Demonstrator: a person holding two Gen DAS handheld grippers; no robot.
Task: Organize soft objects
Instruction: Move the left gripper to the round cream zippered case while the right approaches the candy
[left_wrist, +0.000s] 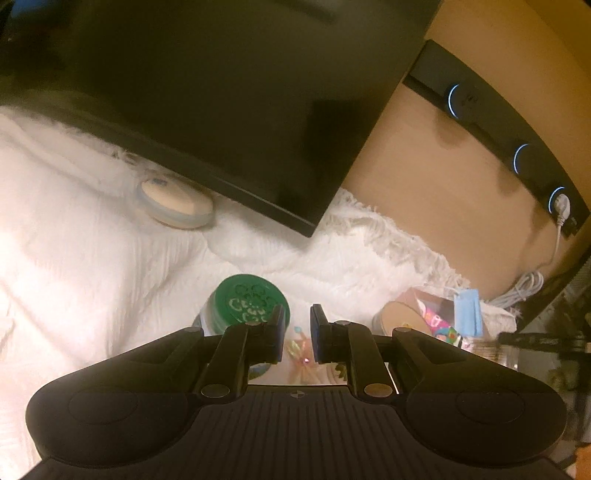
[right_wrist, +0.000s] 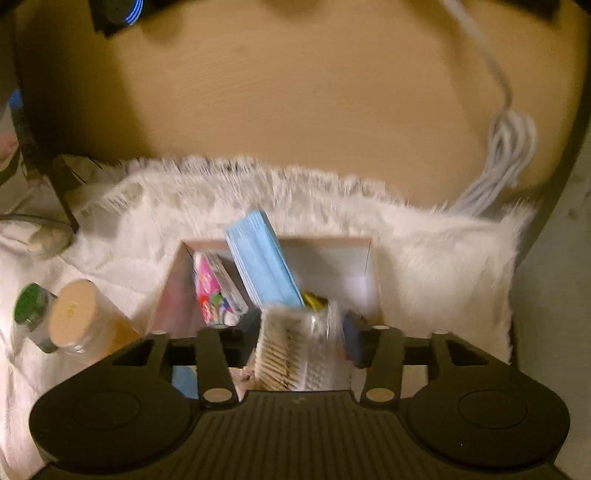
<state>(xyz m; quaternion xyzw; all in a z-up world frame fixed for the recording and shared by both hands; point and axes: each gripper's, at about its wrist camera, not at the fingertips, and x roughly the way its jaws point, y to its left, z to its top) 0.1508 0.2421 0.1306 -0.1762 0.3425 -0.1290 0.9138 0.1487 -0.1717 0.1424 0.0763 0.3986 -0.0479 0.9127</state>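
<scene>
My right gripper (right_wrist: 301, 326) hangs over an open pink-and-white box (right_wrist: 277, 242) on a white fur mat (right_wrist: 443, 258). A clear pack of cotton swabs (right_wrist: 291, 354), blurred and tilted, lies between its spread jaws, and no pad clearly presses on it. A stack of blue face masks (right_wrist: 262, 258) and a colourful packet (right_wrist: 214, 291) stand in the box. My left gripper (left_wrist: 297, 332) hovers over the fur mat (left_wrist: 110, 258) next to a green-lidded jar (left_wrist: 251, 302); its jaws stand a narrow gap apart with nothing between them. The box (left_wrist: 417, 302) with the masks (left_wrist: 468, 310) lies to its right.
A large black panel (left_wrist: 221, 110) overhangs the mat, with a round cream compact (left_wrist: 173, 206) under its edge. A black power strip with blue rings (left_wrist: 517, 158) and a coiled white cable (right_wrist: 509, 147) lie on the wooden desk (right_wrist: 295, 92). A beige-lidded jar (right_wrist: 74, 314) stands left of the box.
</scene>
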